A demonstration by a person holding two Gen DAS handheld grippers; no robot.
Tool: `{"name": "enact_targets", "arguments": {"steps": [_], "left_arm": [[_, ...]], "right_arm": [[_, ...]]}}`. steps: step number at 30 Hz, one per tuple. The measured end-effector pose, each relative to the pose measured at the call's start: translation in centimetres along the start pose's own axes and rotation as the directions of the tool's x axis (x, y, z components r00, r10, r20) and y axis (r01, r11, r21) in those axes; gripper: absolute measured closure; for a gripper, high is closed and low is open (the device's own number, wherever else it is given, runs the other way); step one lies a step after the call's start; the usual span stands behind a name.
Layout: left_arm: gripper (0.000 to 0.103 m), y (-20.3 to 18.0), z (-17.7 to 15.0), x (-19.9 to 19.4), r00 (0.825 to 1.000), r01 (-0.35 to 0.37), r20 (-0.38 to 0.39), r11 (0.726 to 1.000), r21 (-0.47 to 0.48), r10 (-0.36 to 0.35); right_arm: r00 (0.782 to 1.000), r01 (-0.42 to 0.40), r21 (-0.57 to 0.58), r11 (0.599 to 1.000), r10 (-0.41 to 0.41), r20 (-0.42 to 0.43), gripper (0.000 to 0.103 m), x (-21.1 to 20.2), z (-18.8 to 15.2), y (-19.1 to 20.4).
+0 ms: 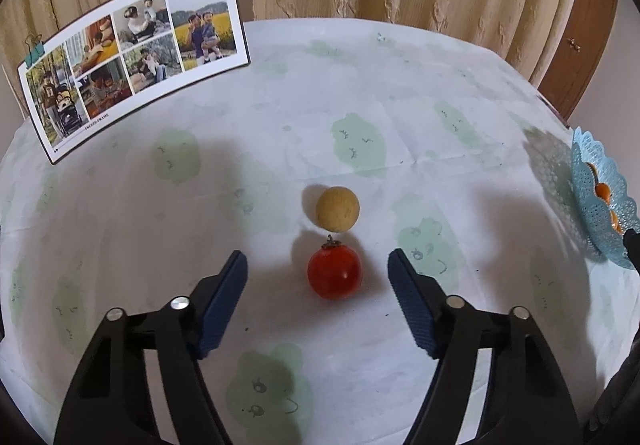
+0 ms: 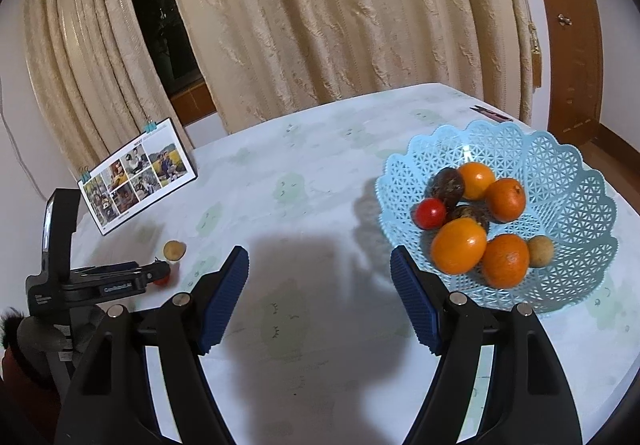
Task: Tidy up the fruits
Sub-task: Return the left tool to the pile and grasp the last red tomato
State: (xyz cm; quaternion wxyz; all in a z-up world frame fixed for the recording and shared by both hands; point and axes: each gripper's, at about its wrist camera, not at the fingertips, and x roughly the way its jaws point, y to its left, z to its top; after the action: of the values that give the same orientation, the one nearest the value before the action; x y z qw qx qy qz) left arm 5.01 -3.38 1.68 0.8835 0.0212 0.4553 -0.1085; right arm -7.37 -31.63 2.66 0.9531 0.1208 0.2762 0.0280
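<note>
Left wrist view shows the left claw [image 1: 318, 269] with its jaws wide apart and empty, the red tomato [image 1: 335, 273] lying between the tips on the surface [image 1: 280, 105]. A tan round fruit [image 1: 337, 209] sits just beyond it, toward the far edge, nearly touching. Closing off-centre could squirt the smooth tomato forward into that fruit and send both rolling; squeezing hard may bruise it. Being near-spherical, the tomato has no real long axis; its stem points toward the far edge, at the tan fruit. Over by the right edge, the right claw [image 2: 319, 269] is likewise spread and empty, just beside the blue basket [image 2: 560, 165] holding oranges [image 2: 458, 245].
</note>
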Motion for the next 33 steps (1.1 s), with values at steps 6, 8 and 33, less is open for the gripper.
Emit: {"name": "enact_targets", "arguments": {"steps": [6, 8, 33], "left_arm": [[0.066, -0.2, -0.2, 0.5, 1.000, -0.001, -0.015, 1.000, 0.011, 0.001], [0.072, -0.1, -0.1, 0.0, 1.000, 0.011, -0.008, 1.000, 0.007, -0.011], [0.050, 1.7, -0.3, -1.4, 0.997, 0.064, 0.038, 0.996, -0.063, -0.061]], "right_arm": [[1.000, -0.015, -0.032, 0.999, 0.014, -0.024, 0.028, 0.9, 0.0, 1.1], [0.999, -0.020, -0.047, 0.999, 0.019, -0.030, 0.028, 1.2, 0.1, 1.6], [0.983, -0.123, -0.121, 0.985, 0.104, -0.150, 0.028, 7.1, -0.1, 7.5]]}}
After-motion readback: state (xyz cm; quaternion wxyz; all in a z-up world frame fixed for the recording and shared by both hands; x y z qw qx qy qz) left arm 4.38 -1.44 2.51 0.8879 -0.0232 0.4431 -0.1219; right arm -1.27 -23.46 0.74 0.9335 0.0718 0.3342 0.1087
